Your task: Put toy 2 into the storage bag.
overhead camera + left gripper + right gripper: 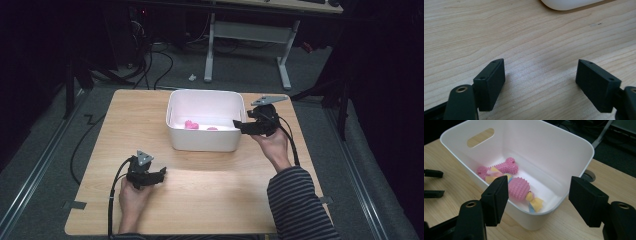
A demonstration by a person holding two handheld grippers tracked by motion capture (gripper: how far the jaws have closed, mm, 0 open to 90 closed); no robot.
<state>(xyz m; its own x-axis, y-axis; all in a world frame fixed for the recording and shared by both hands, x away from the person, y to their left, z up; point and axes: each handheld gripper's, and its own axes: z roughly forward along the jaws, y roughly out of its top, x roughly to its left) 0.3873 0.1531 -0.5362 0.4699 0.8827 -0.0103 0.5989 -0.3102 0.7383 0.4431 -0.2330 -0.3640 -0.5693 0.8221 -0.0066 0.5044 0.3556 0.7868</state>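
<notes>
White plastic makes up the tub that we take as our landmark; it stands on the pale wooden bench, toward the far side of it. In the right gripper view we look into the tub over its near corner and find three pink toys on its floor. A knobbly bone lies toward the wall with the slot handle. A spiky ball sits nearer the tub's close rim, with yellow and blue cloth tails at each end, and one tail rests against the bone. A third pink piece shows at the bone's far end, partly hidden, and we cannot tell what it is.

The right claw hovers at the right-hand rim of the tub, its tips reaching just over the edge. Its jaws stand apart with nothing pressed between them, so we call it released; the ball lies well below and beyond them, untouched.

The left claw rests low over the bench, in front of the tub and to its left, well apart from it. We see its jaws spread wide over bare wood in the left gripper view, holding nothing, with the tub's rounded corner just showing at the top.
</notes>
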